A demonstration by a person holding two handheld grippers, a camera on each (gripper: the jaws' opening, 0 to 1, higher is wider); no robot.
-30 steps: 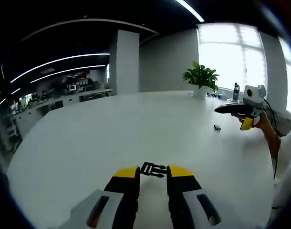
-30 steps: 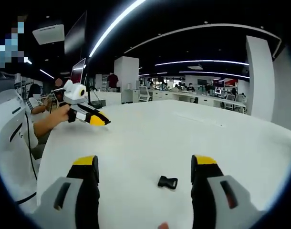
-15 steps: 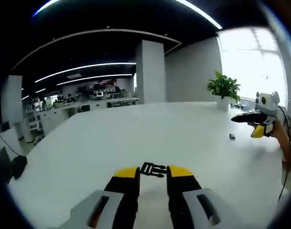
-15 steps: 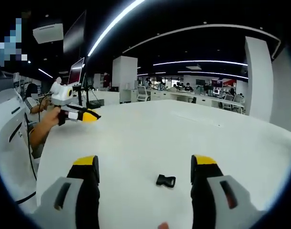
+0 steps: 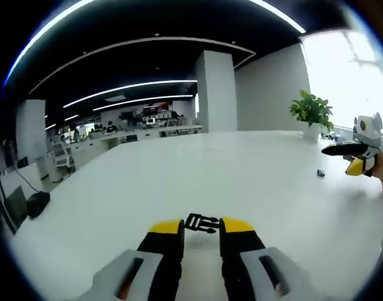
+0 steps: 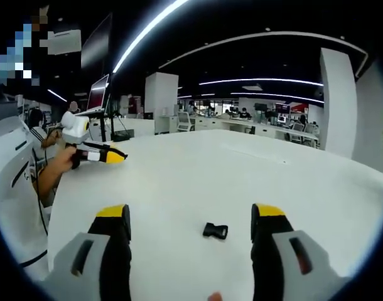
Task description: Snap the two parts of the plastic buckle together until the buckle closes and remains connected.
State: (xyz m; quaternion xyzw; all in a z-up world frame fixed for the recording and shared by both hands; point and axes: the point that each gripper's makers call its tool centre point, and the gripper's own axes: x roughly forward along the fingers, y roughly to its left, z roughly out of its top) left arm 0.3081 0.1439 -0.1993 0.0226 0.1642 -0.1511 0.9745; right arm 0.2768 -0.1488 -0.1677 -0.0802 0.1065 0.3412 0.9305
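Buckle halves lie apart on a wide white desk; in the left gripper view the pronged half sits at the yellow tips of the left tool, whose jaws stand close together with the part showing in the narrow gap between them, though whether they actually pinch it I cannot tell; in the right gripper view the socket half lies flat on the desk between the jaws of the right tool, nearer the right-hand jaw and touching neither; those jaws are spread wide and hold nothing; the left tool also appears at the left of the right gripper view, raised over the desk edge in a person's hand; the right tool shows at the right of the left gripper view, lifted above the desk, with the socket half a small dark speck on the desk just beside it; a potted plant stands at the far desk edge near a bright window; a monitor rises behind the person's hand.
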